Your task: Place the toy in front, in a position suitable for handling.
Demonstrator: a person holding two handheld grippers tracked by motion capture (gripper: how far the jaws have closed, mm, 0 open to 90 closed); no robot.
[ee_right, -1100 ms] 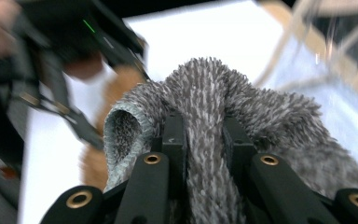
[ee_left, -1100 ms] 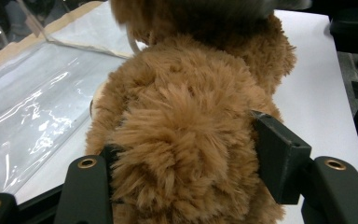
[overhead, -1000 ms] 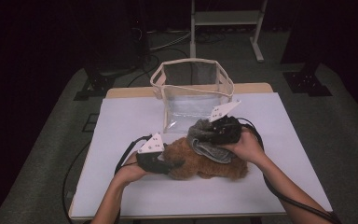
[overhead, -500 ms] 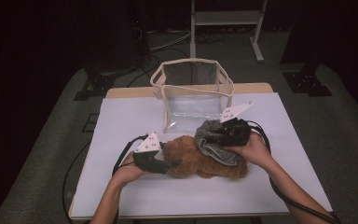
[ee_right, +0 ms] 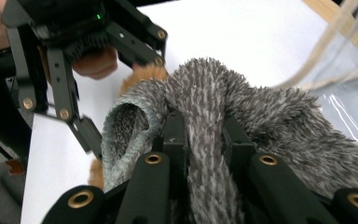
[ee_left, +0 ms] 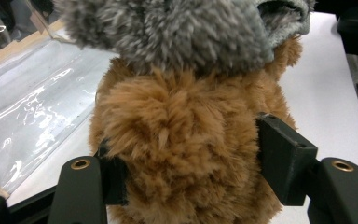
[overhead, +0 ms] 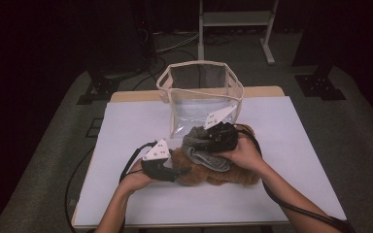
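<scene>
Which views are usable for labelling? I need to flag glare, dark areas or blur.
High view: white table lit, surroundings near black, picture soft. Left gripper view: sharp brown fur, glare on the clear bag. Right gripper view: grey fuzzy piece crisp; bright tabletop washes out, left gripper slightly soft.

We count one brown fluffy piece [overhead: 223, 172] lying near the middle of the tabletop [overhead: 301, 141], and one grey fluffy piece [overhead: 199, 145] resting on top of it. One clear bag [overhead: 200, 94] with a cream rim stands at the far side. We count two grippers: the left gripper [overhead: 175, 171] and the right gripper [overhead: 209, 138].
</scene>
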